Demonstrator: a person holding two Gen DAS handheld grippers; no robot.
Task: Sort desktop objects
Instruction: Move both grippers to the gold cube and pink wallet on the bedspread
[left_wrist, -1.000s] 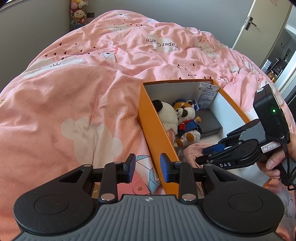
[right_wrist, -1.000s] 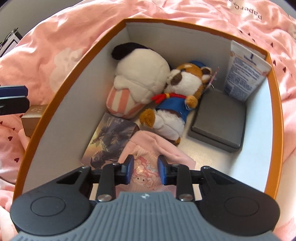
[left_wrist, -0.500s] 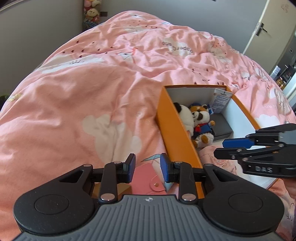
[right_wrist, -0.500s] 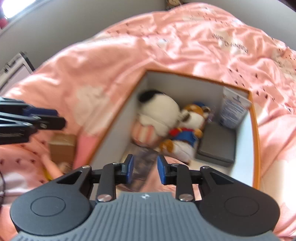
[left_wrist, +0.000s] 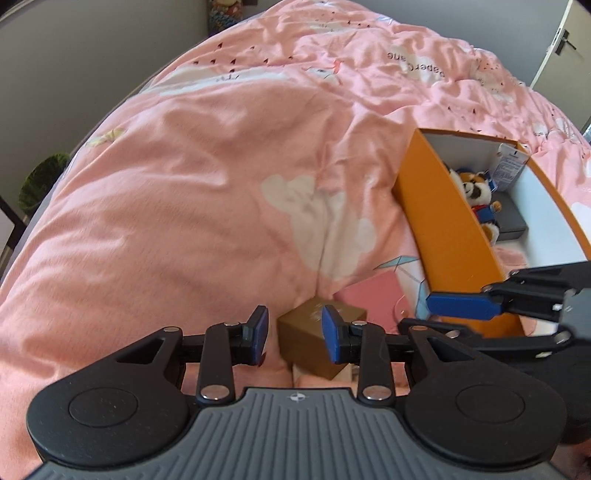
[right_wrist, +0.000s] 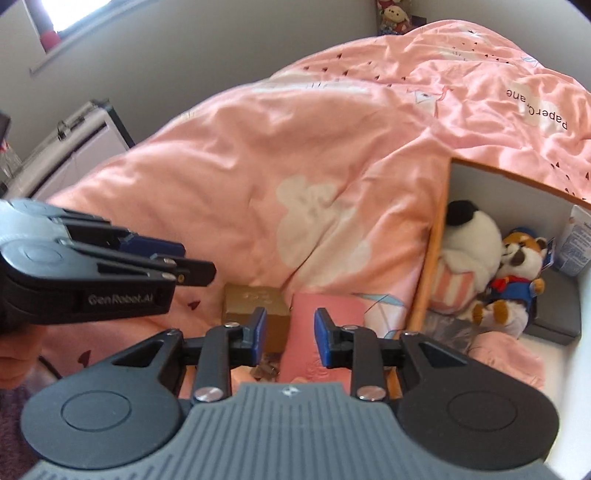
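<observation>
My left gripper (left_wrist: 295, 332) hovers over a small gold box (left_wrist: 314, 332) on the pink duvet. Its jaws are opening, and the box lies below the gap with neither pad touching it. A flat pink wallet (left_wrist: 373, 299) lies just right of the box, against the orange box (left_wrist: 443, 236). In the right wrist view my right gripper (right_wrist: 288, 334) stands open over the pink wallet (right_wrist: 325, 321), with the gold box (right_wrist: 255, 299) to its left. The left gripper (right_wrist: 184, 258) reaches in from the left. The right gripper (left_wrist: 436, 319) shows at the right edge of the left wrist view.
The orange box (right_wrist: 424, 288) holds a black-and-white plush (right_wrist: 469, 236), a bear plush (right_wrist: 517, 273) in blue, a grey case (right_wrist: 557, 314), a white packet and pink cloth. The pink duvet (left_wrist: 221, 184) spreads to the left and far side. A grey wall lies beyond.
Both grippers moved left, away from the orange box. The right one came out from above its contents and now hangs over the wallet. The left jaws stand slightly wider.
</observation>
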